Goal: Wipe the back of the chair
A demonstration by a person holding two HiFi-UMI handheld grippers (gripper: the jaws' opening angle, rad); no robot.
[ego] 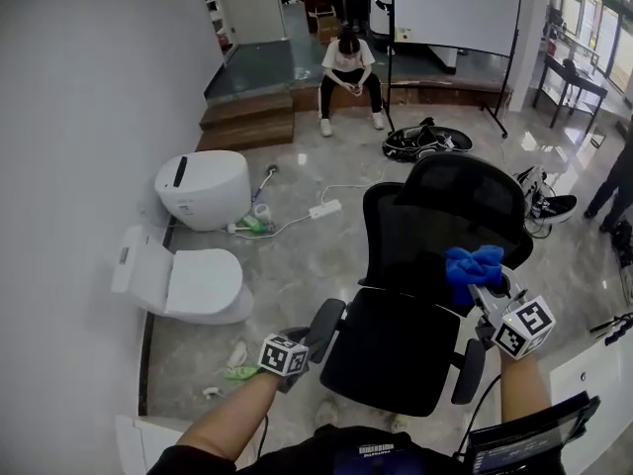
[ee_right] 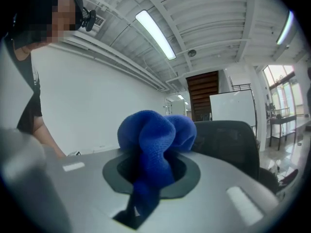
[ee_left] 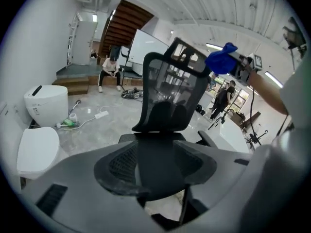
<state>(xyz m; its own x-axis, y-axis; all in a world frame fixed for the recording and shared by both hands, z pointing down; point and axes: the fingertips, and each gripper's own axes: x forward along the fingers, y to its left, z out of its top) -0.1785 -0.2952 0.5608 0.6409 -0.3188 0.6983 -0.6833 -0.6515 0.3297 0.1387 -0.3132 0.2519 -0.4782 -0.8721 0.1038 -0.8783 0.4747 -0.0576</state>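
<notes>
The chair back point(ego: 440, 221) is black open mesh, matt and half see-through, stretched in a dull black plastic frame. The seat point(ego: 391, 349) looks like the same matt weave. The blue cloth point(ego: 473, 265) is soft and nubbly, a fuzzy pile with no sheen. The floor point(ego: 307, 255) is polished pale stone or tile, glossy enough to mirror the lights. The toilet point(ego: 203, 188) is smooth white with a slight sheen, and the steps point(ego: 247, 122) are brown wood.
</notes>
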